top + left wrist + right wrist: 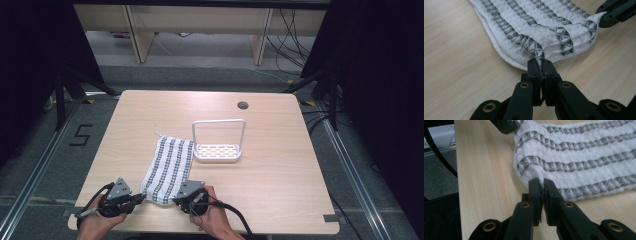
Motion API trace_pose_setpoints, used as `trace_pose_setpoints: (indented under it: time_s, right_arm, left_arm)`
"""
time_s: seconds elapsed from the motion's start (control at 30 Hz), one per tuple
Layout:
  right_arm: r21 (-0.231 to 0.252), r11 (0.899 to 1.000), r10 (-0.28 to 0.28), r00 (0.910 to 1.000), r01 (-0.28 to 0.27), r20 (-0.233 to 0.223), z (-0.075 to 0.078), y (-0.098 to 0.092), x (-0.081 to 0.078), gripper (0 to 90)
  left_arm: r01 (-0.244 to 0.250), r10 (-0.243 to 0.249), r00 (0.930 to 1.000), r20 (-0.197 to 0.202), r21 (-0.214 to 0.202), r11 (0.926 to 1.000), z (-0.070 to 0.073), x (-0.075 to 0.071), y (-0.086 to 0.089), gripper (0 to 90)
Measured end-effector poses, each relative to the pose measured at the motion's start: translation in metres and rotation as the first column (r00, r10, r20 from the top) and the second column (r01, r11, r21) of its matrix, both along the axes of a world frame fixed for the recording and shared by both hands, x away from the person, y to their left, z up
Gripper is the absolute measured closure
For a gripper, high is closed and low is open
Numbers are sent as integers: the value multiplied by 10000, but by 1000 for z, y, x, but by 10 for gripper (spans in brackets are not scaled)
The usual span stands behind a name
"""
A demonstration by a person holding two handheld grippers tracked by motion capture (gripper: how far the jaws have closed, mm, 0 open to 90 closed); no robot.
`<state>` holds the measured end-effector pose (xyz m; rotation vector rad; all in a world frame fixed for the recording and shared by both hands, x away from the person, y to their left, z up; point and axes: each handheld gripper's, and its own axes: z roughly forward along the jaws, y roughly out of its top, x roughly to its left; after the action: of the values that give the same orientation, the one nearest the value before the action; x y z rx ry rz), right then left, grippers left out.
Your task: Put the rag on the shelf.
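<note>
Beyond the striped cloth (168, 167) stands a white rack (218, 141) in the high view; both grippers' jaws pinch cloth corners.

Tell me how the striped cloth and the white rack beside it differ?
The striped cloth lies flat and soft on the table; the white rack stands rigid with an upright frame. The cloth carries dark stripes; the rack is plain white. Each tool pinches a near corner of the cloth; the rack stands untouched. Both are mainly white.

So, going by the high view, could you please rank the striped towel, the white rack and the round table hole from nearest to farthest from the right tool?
1. Striped towel: pinched in the right tool.
2. White rack: mid-table, beyond the towel.
3. Round table hole: near the far edge.
</note>
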<state>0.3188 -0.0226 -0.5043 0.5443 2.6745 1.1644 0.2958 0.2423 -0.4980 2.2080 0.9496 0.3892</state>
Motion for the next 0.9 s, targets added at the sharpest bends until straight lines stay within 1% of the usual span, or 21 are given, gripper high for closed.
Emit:
trace_pose_setpoints:
  time_s: [0.07,0.1,0.17,0.23,0.27,0.3,0.33,0.37,0.43,0.47,0.5,0.53,0.57,0.6,0.7,0.73,0.77,0.8,0.83,0.87,0.9]
  right_arm:
    - [124,9999,-9,10000,8,69,4,-1,0,863]
    - [396,9992,-20,9998,12,201,15,-3,1,864]
    - [607,9982,-31,9992,7,405,29,-5,4,865]
    - [759,9971,-22,9980,-26,633,36,-6,6,865]
    - [984,9950,-233,9967,157,773,51,-10,7,865]
    - [992,9950,-174,9961,87,867,56,-12,8,865]
    - [992,9950,-174,9961,87,867,56,-12,8,865]
    - [1324,9909,-370,9941,233,1020,66,-17,11,865]
    - [1447,9893,-362,9938,207,1054,70,-19,12,865]
    - [1685,9849,-587,9915,385,1164,79,-26,14,866]
    - [1685,9849,-587,9915,385,1164,79,-26,14,866]
    - [1928,9801,-734,9885,470,1322,89,-31,15,866]
    - [1928,9801,-734,9885,470,1322,89,-31,15,866]
    - [2049,9781,-678,9869,368,1465,95,-33,15,866]
    - [2391,9700,-874,9813,446,1715,117,-42,13,867]
    - [2574,9655,-918,9768,398,1935,134,-49,12,867]
    - [2574,9655,-918,9768,398,1935,134,-49,12,867]
    - [2815,9586,-1041,9727,425,2075,153,-58,10,867]
    - [2815,9586,-1041,9727,425,2075,153,-58,10,867]
    - [2911,9554,-1185,9671,493,2252,167,-67,8,867]
    - [2911,9554,-1185,9671,493,2252,167,-67,8,867]
  left_arm:
    - [-88,93,9997,225,-227,9997,7,-2,0,864]
    - [66,-62,9997,231,-159,9999,11,-3,1,864]
    - [241,-218,9992,327,-725,9971,23,-4,-1,864]
    - [246,-212,9990,396,-887,9958,29,-5,-2,863]
    - [270,-226,9987,465,-962,9950,37,-4,-2,864]
    - [368,-293,9975,638,-1205,9920,47,-2,-2,863]
    - [368,-293,9975,638,-1205,9920,47,-2,-2,864]
    - [208,-100,9976,690,-1576,9873,59,-1,-4,864]
    - [316,-189,9969,759,-1696,9850,64,1,-3,864]
    - [341,-183,9964,825,-1951,9802,78,1,-3,864]
    - [341,-183,9964,825,-1951,9802,78,1,-3,864]
    - [515,-286,9942,1035,-2259,9728,94,2,-5,864]
    - [515,-286,9942,1035,-2259,9728,94,2,-5,864]
    - [786,-492,9916,1198,-2547,9638,104,3,-8,864]
    - [1240,-834,9847,1532,-2785,9524,130,2,-17,865]
    - [1638,-1135,9774,1783,-3000,9398,149,4,-23,865]
    - [1638,-1135,9774,1783,-3000,9398,149,4,-23,865]
    - [1881,-1358,9735,1840,-3066,9330,167,6,-28,864]
    - [1881,-1358,9735,1840,-3066,9330,167,6,-28,864]
    - [2030,-1488,9705,1896,-3101,9288,175,9,-32,864]
    - [2069,-1545,9703,1862,-3077,9287,180,10,-34,864]
